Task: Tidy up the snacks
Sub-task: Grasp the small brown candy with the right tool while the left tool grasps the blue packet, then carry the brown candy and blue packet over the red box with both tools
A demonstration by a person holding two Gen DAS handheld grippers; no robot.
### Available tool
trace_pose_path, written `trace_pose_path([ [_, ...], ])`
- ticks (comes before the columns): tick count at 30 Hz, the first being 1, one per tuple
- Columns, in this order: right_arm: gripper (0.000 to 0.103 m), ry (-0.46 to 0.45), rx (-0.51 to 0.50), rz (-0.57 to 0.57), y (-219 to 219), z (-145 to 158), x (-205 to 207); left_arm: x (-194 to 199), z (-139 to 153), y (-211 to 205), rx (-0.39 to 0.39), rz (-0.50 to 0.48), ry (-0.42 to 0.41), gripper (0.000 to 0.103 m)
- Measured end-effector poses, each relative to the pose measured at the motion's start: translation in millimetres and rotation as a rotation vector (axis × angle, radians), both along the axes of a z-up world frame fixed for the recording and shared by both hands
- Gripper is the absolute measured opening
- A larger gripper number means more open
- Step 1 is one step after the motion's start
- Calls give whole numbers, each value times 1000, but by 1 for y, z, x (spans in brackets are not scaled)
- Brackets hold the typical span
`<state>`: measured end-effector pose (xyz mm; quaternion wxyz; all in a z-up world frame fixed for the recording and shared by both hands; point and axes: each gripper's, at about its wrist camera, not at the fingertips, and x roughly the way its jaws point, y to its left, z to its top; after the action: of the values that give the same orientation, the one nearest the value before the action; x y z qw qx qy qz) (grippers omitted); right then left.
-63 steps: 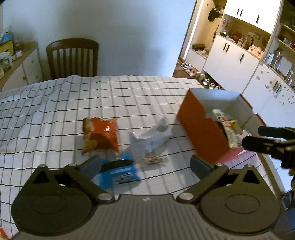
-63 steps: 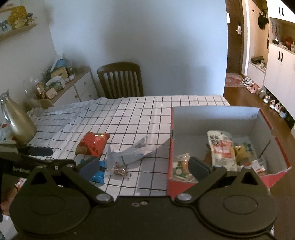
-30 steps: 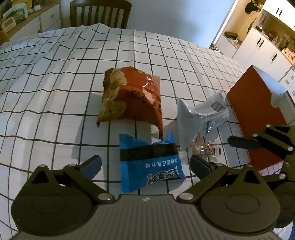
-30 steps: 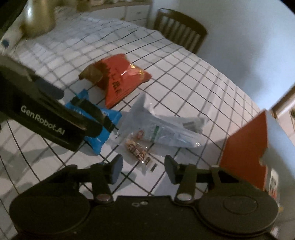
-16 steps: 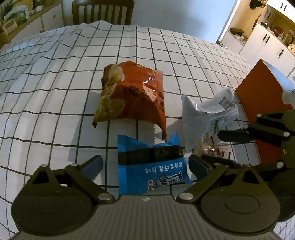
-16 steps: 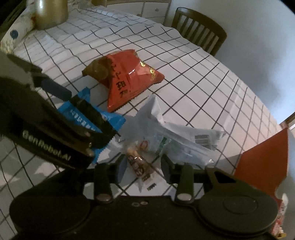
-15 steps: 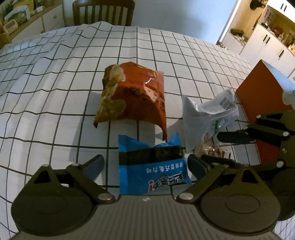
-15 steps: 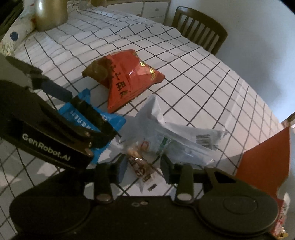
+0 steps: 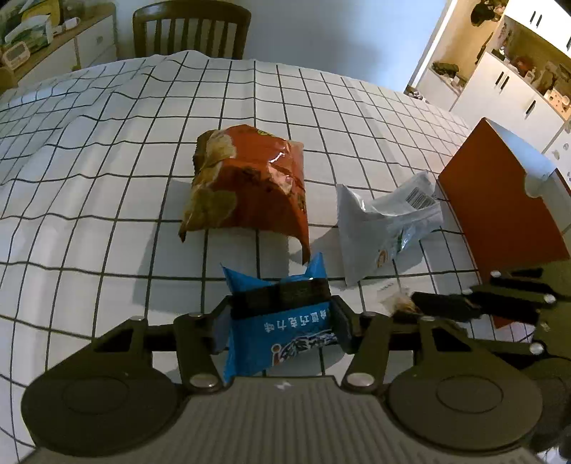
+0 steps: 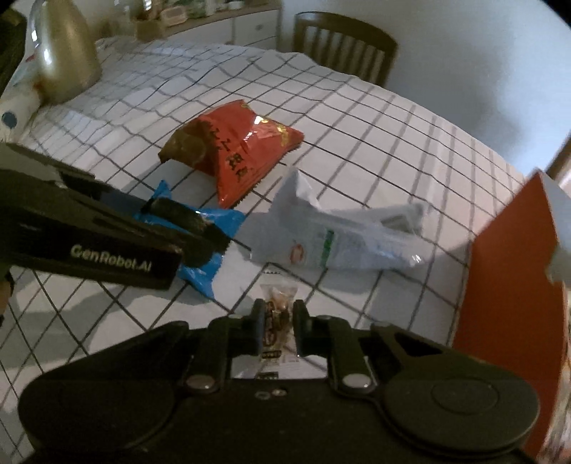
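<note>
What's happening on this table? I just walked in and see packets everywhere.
A person is tidying snacks with two handheld grippers. The left gripper is closing on a blue packet; the right gripper is closing on a small clear packet. A red chip bag and a white bag lie beside the orange box.

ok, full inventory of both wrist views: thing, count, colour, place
chip bag: 1, red-orange, mid table
blue packet: 1, blue with a black band, near edge, between the left tongs' pads
pale bag: 1, white and clear, between chip bag and box
small snack packet: 1, clear with brown contents, between the right tongs' pads
box: 1, red outside, white inside, right side of table
tablecloth: 1, white with black grid
jug: 1, gold, far left corner
chair: 1, dark wood, behind table
sideboard: 1, white, cluttered top
cupboards: white, far right
left tongs: closing on blue packet
right tongs: closing on small snack packet
</note>
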<state>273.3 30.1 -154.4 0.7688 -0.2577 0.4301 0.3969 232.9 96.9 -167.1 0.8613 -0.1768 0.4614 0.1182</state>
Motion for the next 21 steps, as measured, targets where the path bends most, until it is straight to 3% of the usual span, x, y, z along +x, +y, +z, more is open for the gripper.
trace_pose_path([
  [21, 13, 40, 141, -209, -72, 55, -51, -51, 22, -22, -89, 16, 9, 52],
])
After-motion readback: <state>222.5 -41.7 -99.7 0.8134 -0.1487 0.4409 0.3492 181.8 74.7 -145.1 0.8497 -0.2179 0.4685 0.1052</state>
